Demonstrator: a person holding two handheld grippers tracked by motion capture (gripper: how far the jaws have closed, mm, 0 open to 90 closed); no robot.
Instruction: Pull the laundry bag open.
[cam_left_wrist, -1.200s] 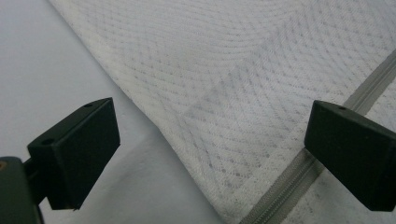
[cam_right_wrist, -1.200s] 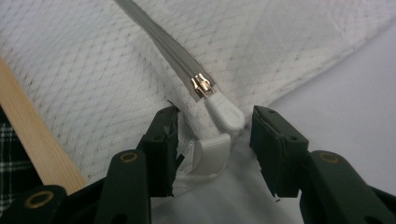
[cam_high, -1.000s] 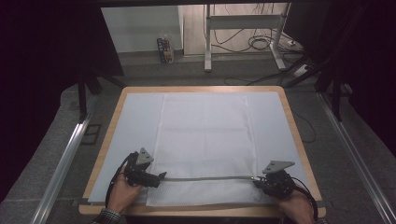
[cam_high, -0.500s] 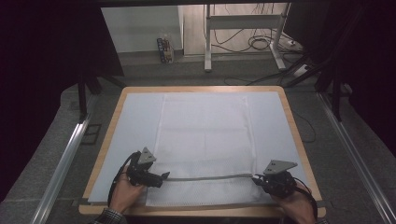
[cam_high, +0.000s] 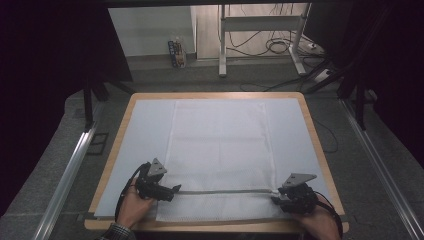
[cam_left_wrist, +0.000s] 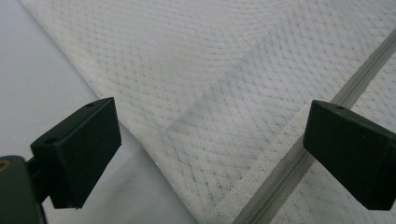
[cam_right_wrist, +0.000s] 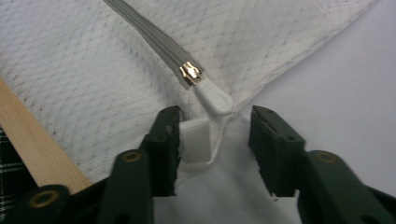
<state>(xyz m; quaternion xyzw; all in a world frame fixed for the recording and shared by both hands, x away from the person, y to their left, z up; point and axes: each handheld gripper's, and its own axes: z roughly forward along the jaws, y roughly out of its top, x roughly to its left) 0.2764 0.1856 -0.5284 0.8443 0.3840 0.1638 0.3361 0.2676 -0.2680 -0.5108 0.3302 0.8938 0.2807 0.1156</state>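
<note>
A white mesh bag (cam_high: 220, 145) lies flat on the pale blue mat (cam_high: 145, 130). A grey zipper (cam_high: 225, 191) runs across the bag near the front edge. My left gripper (cam_high: 175, 190) sits at the zipper's left end. In the left gripper view it (cam_left_wrist: 215, 140) is wide open over the mesh (cam_left_wrist: 210, 70), with the zipper (cam_left_wrist: 280, 175) low on the right. My right gripper (cam_high: 276, 199) is at the zipper's right end. Its jaws (cam_right_wrist: 218, 140) have just been opening. The white pull tab (cam_right_wrist: 215, 100) hangs from the slider (cam_right_wrist: 190, 73) between them, unpressed.
The table's wooden rim (cam_high: 114, 150) frames the mat, and it also shows beside the right gripper (cam_right_wrist: 37, 144). Metal rails (cam_high: 70, 170) run along the floor on both sides. Desk legs and cables (cam_high: 280, 45) stand behind the table. A plaid sleeve (cam_high: 117, 232) enters at the bottom left.
</note>
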